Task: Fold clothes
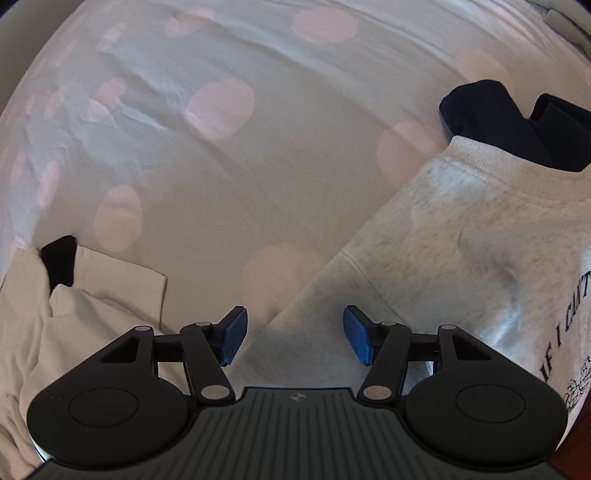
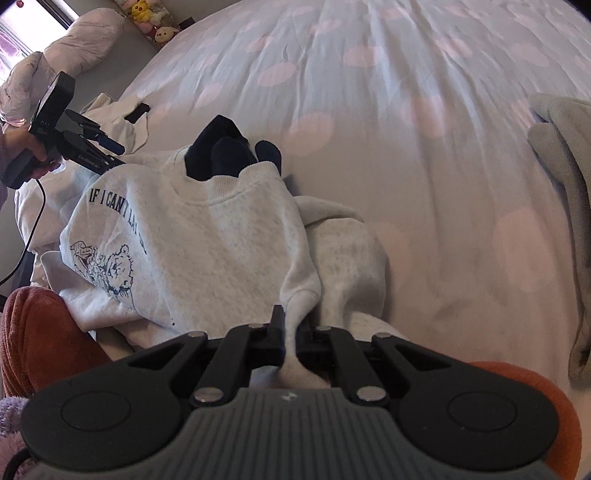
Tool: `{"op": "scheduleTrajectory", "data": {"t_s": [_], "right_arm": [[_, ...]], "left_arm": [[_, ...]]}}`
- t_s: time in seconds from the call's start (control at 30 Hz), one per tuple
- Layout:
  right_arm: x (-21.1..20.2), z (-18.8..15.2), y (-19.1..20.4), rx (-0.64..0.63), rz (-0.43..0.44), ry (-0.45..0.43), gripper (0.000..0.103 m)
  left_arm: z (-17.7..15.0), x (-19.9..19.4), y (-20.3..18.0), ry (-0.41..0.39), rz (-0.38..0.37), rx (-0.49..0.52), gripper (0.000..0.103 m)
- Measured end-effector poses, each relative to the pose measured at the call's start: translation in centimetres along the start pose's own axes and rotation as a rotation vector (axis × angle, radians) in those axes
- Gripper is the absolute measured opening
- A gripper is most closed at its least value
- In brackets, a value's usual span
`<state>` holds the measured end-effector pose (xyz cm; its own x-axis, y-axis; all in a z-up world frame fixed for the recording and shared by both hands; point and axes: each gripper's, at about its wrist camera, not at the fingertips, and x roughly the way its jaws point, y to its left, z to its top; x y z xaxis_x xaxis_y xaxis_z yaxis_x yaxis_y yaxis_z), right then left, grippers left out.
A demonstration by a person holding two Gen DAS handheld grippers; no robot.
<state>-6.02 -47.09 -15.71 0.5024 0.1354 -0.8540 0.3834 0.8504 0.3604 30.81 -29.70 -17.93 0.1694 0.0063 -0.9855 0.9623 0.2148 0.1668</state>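
Observation:
A light grey sweatshirt (image 2: 207, 236) with dark lettering and a bear print lies on the bed, a dark navy garment (image 2: 225, 151) sticking out of its collar. My right gripper (image 2: 293, 332) is shut on a fold of the sweatshirt's sleeve near its lower edge. My left gripper (image 1: 295, 334) is open and empty, its blue pads (image 1: 232, 336) hovering over the sweatshirt's (image 1: 461, 258) other sleeve. The left gripper also shows at the left of the right wrist view (image 2: 107, 147), by the sweatshirt's shoulder.
The bed sheet (image 1: 221, 155) is white with pink dots. A cream garment (image 1: 92, 295) with a dark piece lies at the left. A grey garment (image 2: 565, 177) lies at the right edge. Pillows and plush toys (image 2: 147, 14) sit far back. Orange fabric (image 2: 40, 332) is close below.

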Motion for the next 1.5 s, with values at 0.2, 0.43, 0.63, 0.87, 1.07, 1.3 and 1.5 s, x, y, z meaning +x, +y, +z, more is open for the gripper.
{"op": "scheduleTrajectory", "data": {"t_s": [0.2, 0.43, 0.63, 0.87, 1.07, 1.3, 1.5], "right_arm": [[2.3, 1.0, 0.6, -0.064, -0.04, 0.065, 0.006], [3.7, 1.7, 0.4, -0.056, -0.04, 0.091, 0.006], [3.1, 1.4, 0.9, -0.058, -0.053, 0.061, 0.006], [-1.1, 1.6, 1.7, -0.117, -0.101, -0.079, 0.005], [-5.8, 4.1, 3.3, -0.238, -0.181, -0.274, 0.005], [-12.7, 8.3, 5.7, -0.334, -0.309, -0.581, 0.005], [-20.1, 11.2, 8.8, -0.367, -0.36, -0.821, 0.005]], "left_arm": [[0.4, 3.6, 0.0, 0.067, -0.07, 0.012, 0.056], [-0.2, 4.3, -1.0, 0.068, -0.092, -0.009, 0.028], [-1.5, 3.1, -3.8, 0.017, 0.002, -0.011, 0.005], [-3.7, -5.2, -2.3, -0.17, 0.019, -0.169, 0.001], [-4.3, -16.5, -2.6, -0.408, 0.161, -0.255, 0.001], [-5.6, -29.1, -2.4, -0.647, 0.335, -0.378, 0.001], [-9.1, -38.2, -4.1, -0.862, 0.43, -0.44, 0.001]]}}
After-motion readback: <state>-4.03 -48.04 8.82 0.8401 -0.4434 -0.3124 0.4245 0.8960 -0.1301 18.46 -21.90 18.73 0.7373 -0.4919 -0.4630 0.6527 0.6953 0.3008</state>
